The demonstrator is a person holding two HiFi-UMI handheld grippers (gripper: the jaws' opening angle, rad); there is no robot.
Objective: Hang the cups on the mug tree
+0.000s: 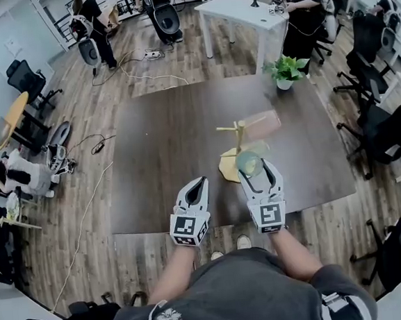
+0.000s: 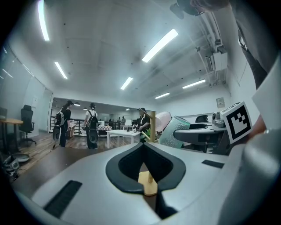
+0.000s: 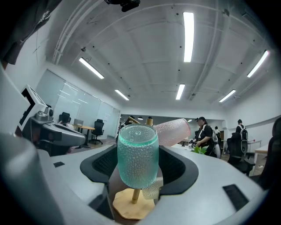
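so the right gripper [image 1: 257, 170] has its jaws closed around a bumpy green cup [image 3: 137, 156], pinching it by the sides, mouth tipped toward the camera. The cup is up off the table, right against the wooden mug tree [image 1: 239, 140] at about the tree's 5 o'clock in the head view. The tree itself stands near the middle of the dark table [image 1: 157, 145]. A pink cup [image 1: 260, 125] is already hanging off the tree's 2 o'clock side, tilted. The left gripper [image 1: 198, 184] sits at roughly 7 o'clock from the tree, near the table's front edge. Its jaws are pressed together with nothing between them, and you just see the tree's round base past the tips. There's a small potted plant [image 1: 285, 70] at the table's 1 o'clock edge.
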